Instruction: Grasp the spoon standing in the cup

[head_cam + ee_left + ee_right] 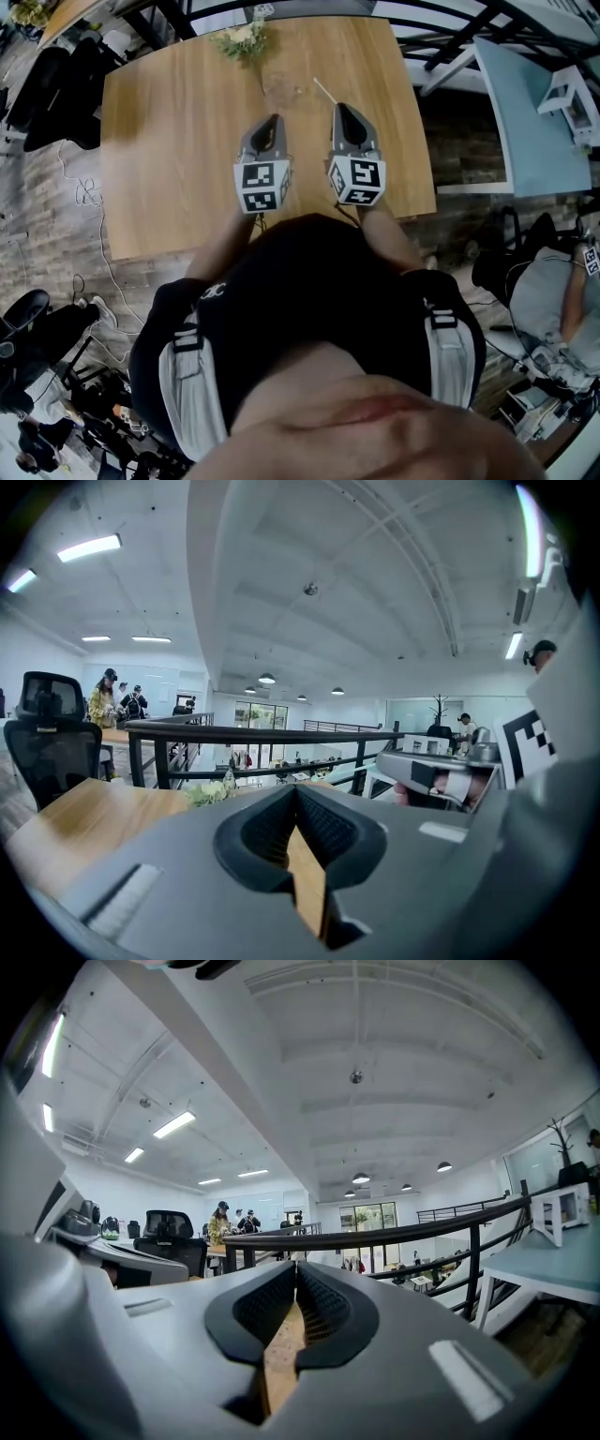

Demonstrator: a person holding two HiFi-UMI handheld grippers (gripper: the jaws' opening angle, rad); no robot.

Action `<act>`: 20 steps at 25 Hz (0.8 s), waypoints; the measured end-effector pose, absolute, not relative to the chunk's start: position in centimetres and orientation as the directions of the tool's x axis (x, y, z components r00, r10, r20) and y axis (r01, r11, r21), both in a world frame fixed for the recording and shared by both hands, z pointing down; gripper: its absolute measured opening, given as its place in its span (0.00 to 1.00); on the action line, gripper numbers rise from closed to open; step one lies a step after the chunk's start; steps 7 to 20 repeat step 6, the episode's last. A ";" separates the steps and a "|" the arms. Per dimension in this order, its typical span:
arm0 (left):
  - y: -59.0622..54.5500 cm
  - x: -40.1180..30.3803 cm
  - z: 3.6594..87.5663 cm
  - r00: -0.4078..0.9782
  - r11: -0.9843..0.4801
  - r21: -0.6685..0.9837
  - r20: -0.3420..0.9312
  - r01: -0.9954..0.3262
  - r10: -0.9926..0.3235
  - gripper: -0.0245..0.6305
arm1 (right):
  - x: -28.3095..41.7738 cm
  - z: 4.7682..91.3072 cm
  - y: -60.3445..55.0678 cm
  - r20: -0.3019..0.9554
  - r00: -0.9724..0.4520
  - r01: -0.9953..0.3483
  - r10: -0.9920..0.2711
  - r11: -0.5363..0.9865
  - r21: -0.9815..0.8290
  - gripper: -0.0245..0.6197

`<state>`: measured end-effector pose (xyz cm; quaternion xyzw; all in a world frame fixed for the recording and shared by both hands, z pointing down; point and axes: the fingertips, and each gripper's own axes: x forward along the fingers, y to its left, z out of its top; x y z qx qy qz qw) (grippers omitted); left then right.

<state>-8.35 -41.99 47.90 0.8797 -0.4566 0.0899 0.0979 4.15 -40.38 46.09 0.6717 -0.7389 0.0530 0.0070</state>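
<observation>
left hand-held gripper and right hand-held gripper, jaws together and empty, hover over the tabletop; cup and spoon at 12 o'clock, apparently a pre-reach stance

The light wooden tabletop lay open left and right; ahead stood a clear glass cup, a thin pale spoon and a small flower bunch.

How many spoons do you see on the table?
1: a thin pale spoon at the far side of the table, just ahead of the right gripper. More could be hidden beneath it or the left gripper.
</observation>
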 end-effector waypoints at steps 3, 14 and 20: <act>-41.9 -8.5 48.2 0.564 -0.559 0.100 0.263 -0.823 -0.783 0.06 | 4.2 46.1 -40.3 0.087 -0.103 -0.992 -0.991 0.096 -0.081 0.05; -42.2 -8.7 48.2 0.561 -0.556 0.099 0.257 -0.825 -0.787 0.06 | 4.3 46.2 -40.3 0.090 -0.105 -0.991 -0.990 0.097 -0.091 0.05; -42.2 -8.7 48.2 0.561 -0.556 0.099 0.257 -0.825 -0.787 0.06 | 4.3 46.2 -40.3 0.090 -0.105 -0.991 -0.990 0.097 -0.091 0.05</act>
